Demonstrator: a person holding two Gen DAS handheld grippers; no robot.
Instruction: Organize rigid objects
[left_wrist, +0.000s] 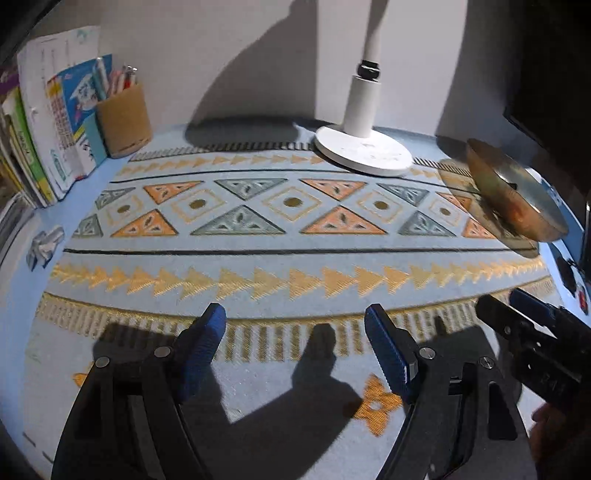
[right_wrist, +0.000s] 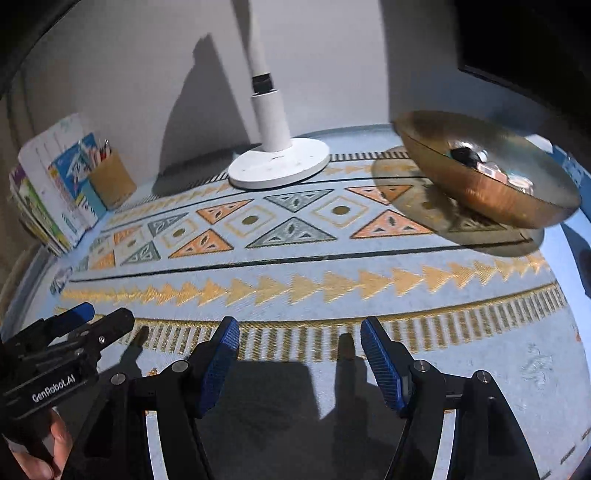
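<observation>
Patterned mat (left_wrist: 258, 236); both hand-held grippers gape empty

A plain pale grey wall (left_wrist: 229, 48) backs the desk, crossed by hard-edged dark shadows. The desk is covered by a light blue woven mat (left_wrist: 258, 240) patterned with orange and grey triangles, diamonds and gold fringe bands. A white desk lamp with a round flat base (left_wrist: 364, 151) stands at the back edge against the wall. At the left, a row of upright books (left_wrist: 55, 140) sits just beside a tan cylindrical pen holder (left_wrist: 123, 118). A dark panel (right_wrist: 524, 40) fills the upper right corner.
</observation>
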